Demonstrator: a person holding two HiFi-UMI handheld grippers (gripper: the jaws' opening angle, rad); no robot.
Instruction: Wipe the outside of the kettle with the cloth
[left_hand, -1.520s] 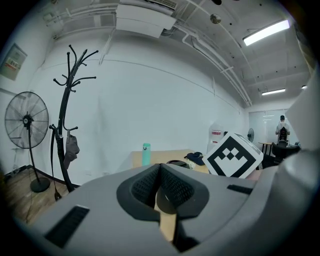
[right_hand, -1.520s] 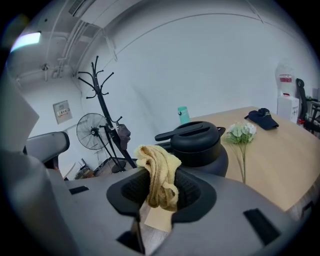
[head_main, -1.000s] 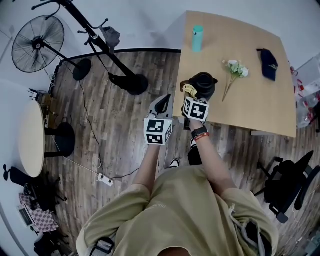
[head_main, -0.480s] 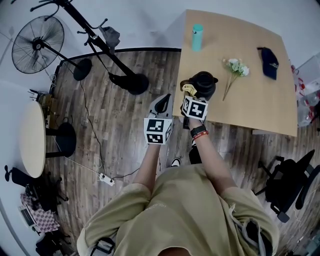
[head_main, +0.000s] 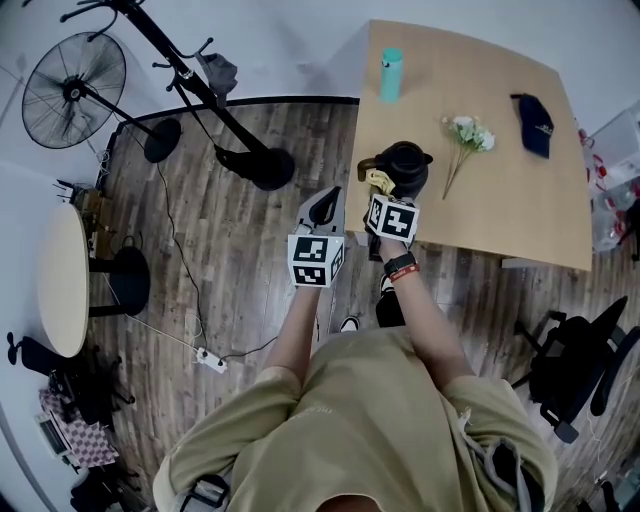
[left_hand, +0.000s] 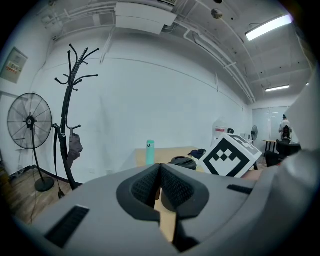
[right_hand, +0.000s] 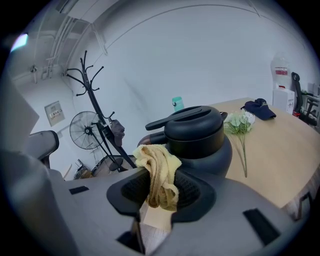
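A black kettle stands near the front left corner of the wooden table. My right gripper is shut on a yellow cloth, which is held right against the kettle's left side below the handle. My left gripper hangs off the table's left edge, over the floor, with its jaws shut and nothing between them. From the left gripper view, the kettle's lid shows just past the pads.
On the table lie a teal bottle, a flower sprig and a dark cap. A coat stand and a fan are on the floor at left. A black office chair is at right.
The scene has hardly changed; the right gripper with the cloth has stayed against the kettle's left side, shifting only slightly.
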